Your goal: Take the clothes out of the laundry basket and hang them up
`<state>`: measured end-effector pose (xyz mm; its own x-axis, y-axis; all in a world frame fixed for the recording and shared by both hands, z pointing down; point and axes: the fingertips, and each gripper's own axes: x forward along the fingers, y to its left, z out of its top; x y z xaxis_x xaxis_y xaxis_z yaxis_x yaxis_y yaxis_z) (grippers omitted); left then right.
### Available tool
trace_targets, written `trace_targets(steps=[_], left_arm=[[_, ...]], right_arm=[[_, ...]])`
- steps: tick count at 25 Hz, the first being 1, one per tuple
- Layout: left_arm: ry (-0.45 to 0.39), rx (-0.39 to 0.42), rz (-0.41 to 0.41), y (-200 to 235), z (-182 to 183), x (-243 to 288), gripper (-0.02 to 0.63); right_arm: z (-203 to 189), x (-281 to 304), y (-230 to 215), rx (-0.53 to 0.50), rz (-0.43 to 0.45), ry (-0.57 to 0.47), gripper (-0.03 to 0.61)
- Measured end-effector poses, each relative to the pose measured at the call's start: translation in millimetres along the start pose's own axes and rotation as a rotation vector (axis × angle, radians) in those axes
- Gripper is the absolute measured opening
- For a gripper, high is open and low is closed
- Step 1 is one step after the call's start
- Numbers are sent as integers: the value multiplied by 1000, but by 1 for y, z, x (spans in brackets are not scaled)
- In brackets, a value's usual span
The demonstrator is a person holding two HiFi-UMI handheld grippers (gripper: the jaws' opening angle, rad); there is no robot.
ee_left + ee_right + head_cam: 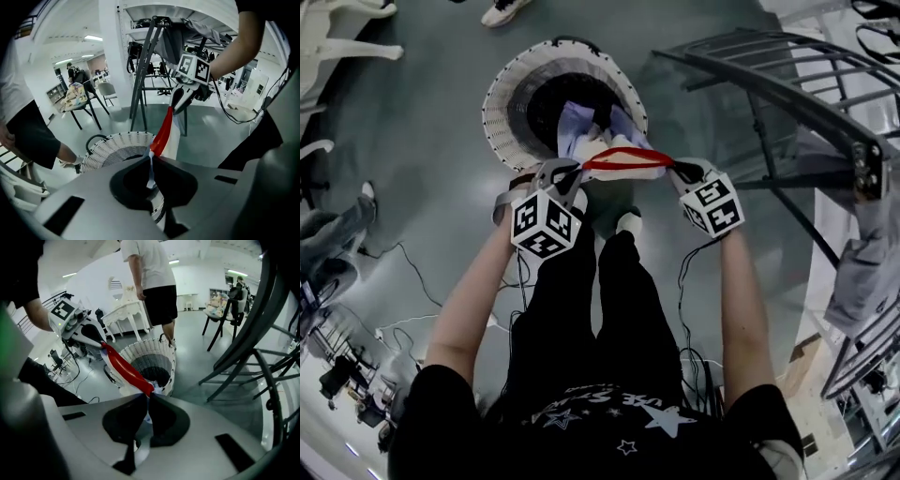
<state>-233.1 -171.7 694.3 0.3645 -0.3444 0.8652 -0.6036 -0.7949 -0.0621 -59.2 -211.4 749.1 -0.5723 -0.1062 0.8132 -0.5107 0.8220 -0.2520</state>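
A white and lilac garment with a red band (623, 159) hangs stretched between my two grippers above the white woven laundry basket (502, 103). My left gripper (572, 173) is shut on one end of the red band (163, 133), and its jaws (151, 157) pinch the cloth. My right gripper (675, 169) is shut on the other end (123, 366), the fabric caught between its jaws (147, 397). The rest of the garment (581, 131) trails down into the basket (154, 350). Each gripper shows in the other's view: the right gripper (180, 101), the left gripper (91, 336).
A dark metal drying rack (787, 84) stands to the right, with a grey garment (862, 272) hung on it. Beyond the basket stands a person (150, 282). A chair (225, 310) is further off. Cables (403, 262) lie on the floor at left.
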Motion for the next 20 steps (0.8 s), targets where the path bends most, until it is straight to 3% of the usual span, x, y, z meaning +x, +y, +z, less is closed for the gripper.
trace_targets(steps=[13, 20], left_arm=[[-97, -140, 272, 5, 54, -132, 26], [-215, -171, 432, 11, 101, -225, 26]], right_arm=[[76, -148, 72, -129, -132, -232, 18], [133, -247, 97, -203, -197, -400, 18]])
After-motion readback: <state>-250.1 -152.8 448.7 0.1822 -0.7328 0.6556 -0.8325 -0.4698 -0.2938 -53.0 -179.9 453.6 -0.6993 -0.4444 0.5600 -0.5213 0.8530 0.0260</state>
